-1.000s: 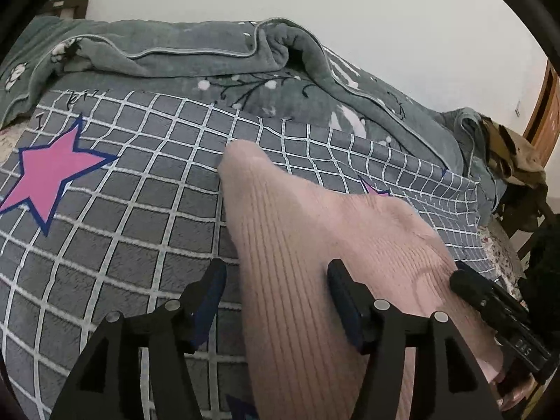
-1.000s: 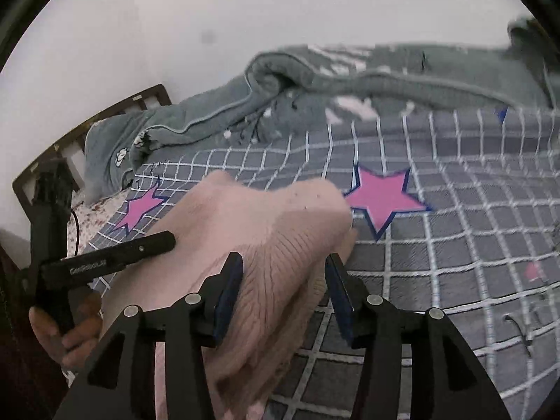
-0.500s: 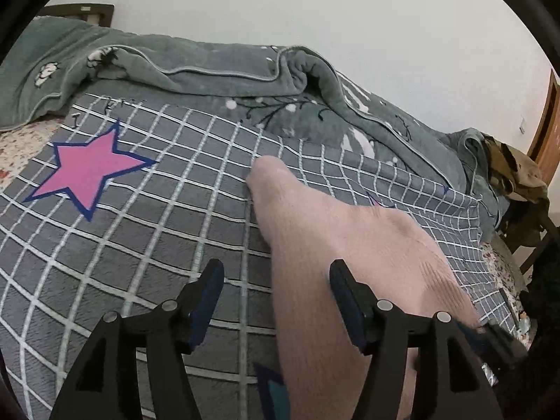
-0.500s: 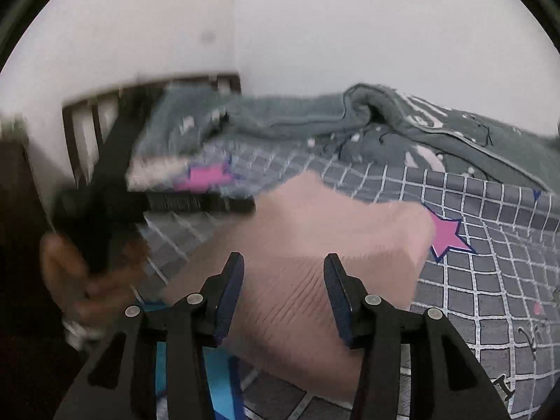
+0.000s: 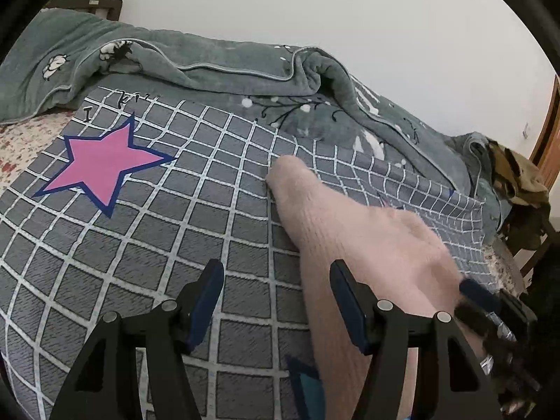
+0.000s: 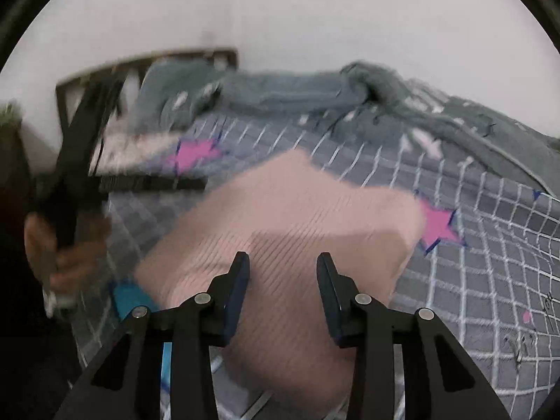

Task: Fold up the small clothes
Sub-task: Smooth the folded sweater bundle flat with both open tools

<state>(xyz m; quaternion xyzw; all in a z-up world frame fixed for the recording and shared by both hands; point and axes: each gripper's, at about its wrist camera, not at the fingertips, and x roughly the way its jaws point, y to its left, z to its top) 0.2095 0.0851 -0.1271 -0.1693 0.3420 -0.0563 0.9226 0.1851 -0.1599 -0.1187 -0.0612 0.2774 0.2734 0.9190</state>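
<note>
A pink ribbed knit garment (image 5: 353,245) lies folded on the grey checked bedspread (image 5: 157,245). My left gripper (image 5: 276,301) is open and empty over the bedspread, just left of the garment's edge. In the right wrist view the same garment (image 6: 297,231) lies under and ahead of my right gripper (image 6: 282,287), which is open with nothing between its fingers. The right gripper also shows at the right edge of the left wrist view (image 5: 490,308). The left gripper and the hand holding it show blurred at the left of the right wrist view (image 6: 80,182).
A rumpled grey-green blanket (image 5: 217,66) lies along the far side of the bed by the white wall. Pink stars (image 5: 101,164) mark the bedspread. A dark wooden headboard (image 6: 147,66) stands at one end. A chair with clothes (image 5: 518,182) stands at the right.
Both grippers have drawn back from the garment and swung aside. The left gripper moved left off the pink knit onto bare bedspread. The garment stays lying on the bed.
</note>
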